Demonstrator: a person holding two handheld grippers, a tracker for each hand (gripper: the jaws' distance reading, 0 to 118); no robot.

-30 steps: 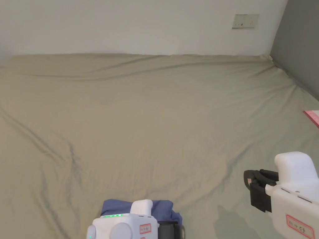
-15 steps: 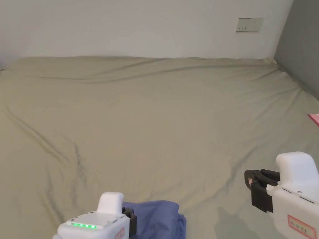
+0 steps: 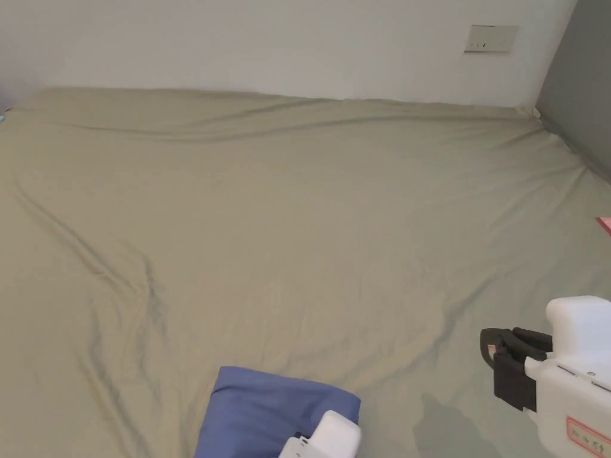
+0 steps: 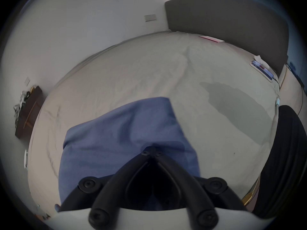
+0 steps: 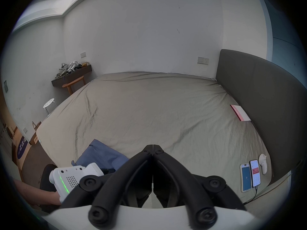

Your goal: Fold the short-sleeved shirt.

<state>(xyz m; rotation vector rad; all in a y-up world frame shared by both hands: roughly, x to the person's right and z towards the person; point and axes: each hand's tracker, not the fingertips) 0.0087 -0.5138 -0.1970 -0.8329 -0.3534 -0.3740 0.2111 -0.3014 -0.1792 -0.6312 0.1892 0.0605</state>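
Although its tips meet right over the blue cloth in its own view, the left hand-held gripper may be pinching a fold of the short-sleeved shirt or merely resting closed just above it; I cannot tell which from this blurred angle. From those tips the shirt spreads up and to the left of that frame as a compact, already folded bundle, its longer side running from the lower left toward the upper middle. In the head view the shirt lies at the bottom centre on the bed, with the left gripper's white body at its lower right edge. The right hand-held gripper hangs at the lower right, jaws closed on nothing, well apart from the shirt, so the left is clearly nearer.
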